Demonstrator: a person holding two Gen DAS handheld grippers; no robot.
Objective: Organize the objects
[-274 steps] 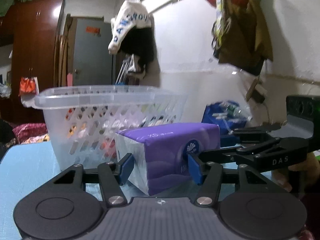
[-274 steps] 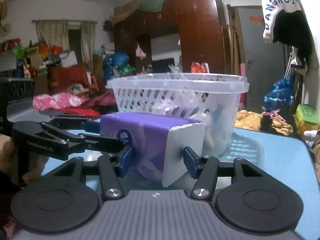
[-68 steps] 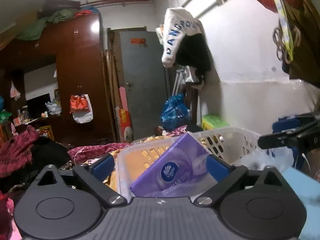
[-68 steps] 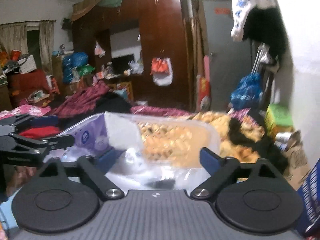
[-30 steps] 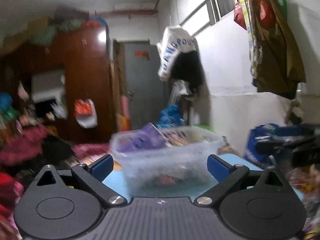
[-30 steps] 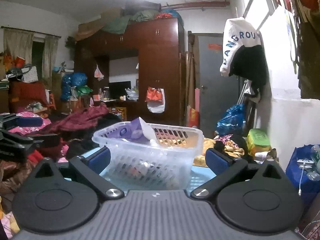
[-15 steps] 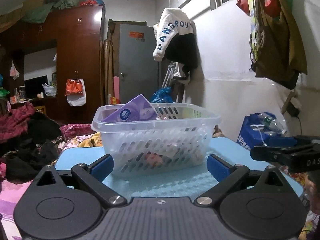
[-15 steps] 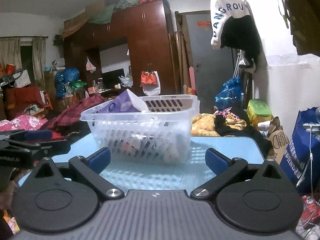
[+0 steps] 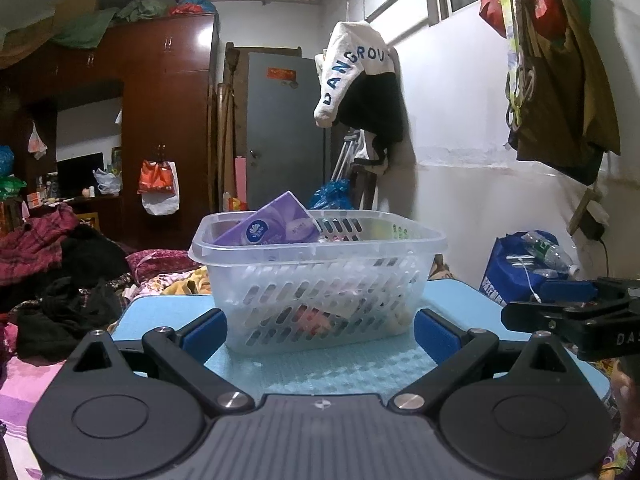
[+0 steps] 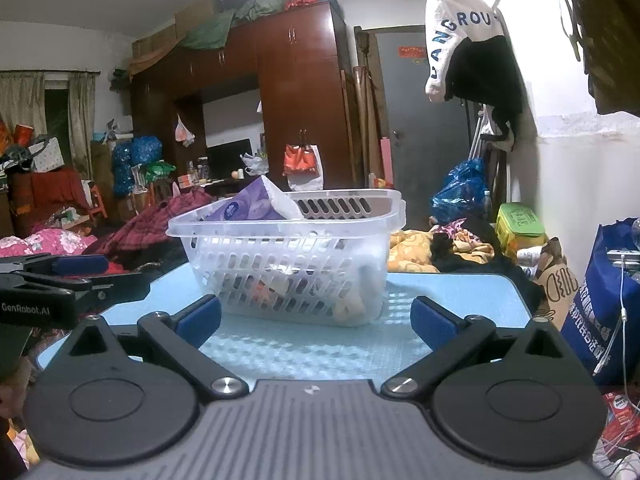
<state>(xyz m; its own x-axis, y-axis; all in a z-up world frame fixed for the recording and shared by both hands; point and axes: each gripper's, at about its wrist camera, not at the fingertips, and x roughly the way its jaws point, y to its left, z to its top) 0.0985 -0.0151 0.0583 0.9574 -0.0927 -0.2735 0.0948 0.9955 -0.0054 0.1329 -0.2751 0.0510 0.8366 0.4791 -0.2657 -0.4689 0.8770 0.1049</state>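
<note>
Hiding basket [image 9: 320, 280] contents, tissue pack [image 9: 270, 230] half-sunk, perhaps.

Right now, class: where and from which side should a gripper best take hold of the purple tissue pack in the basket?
Probably its raised upper end, from above: the purple tissue pack leans tilted, jutting over the basket rim, whose walls block side approaches.

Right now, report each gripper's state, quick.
Left gripper: open, holding nothing, short of the basket.
Right gripper: open, holding nothing.
The tissue pack lies tilted in the basket.
</note>
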